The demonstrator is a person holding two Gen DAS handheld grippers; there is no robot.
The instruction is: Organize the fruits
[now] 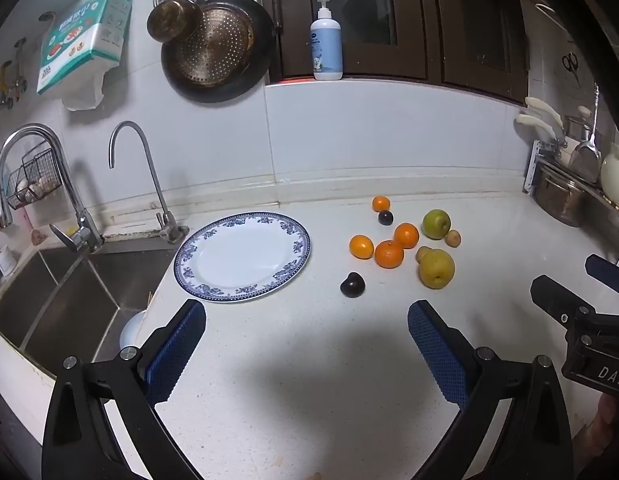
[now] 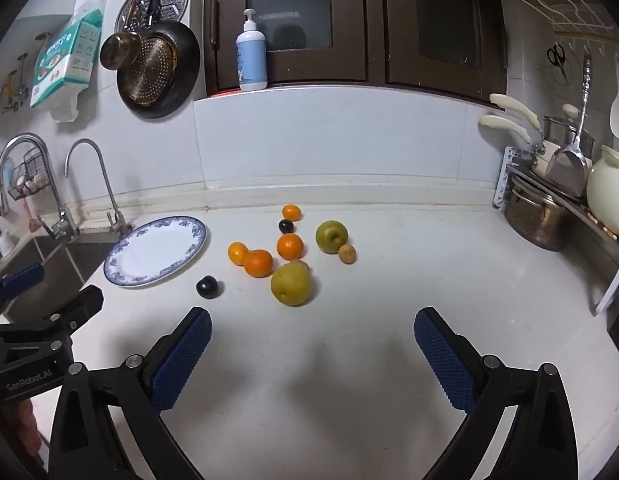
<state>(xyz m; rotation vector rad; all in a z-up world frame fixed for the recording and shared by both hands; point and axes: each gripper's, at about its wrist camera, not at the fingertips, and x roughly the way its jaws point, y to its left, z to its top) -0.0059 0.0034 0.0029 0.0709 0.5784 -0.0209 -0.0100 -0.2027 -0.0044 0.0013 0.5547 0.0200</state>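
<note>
A: What's ahead of the left gripper (image 1: 307, 320)?
B: One plate (image 1: 213, 280), just ahead and slightly left. Ahead to the right, the fruit: four oranges (image 1: 389, 254), two plums (image 1: 352, 285), two pears (image 1: 437, 268), two small brown fruits (image 1: 453, 238).
A: Any pointing somewhere?
B: The near pear's dimple faces the grippers; the far pear's (image 2: 332, 237) faces up. Long axes I can't tell.
A: And the grippers?
B: Both gape wide, empty, above the counter (image 2: 309, 360). From the right gripper (image 2: 312, 330), fruit sits ahead, slightly left.

Both the left tongs (image 1: 307, 320) and right tongs (image 2: 312, 328) gape wide, holding nothing.
</note>
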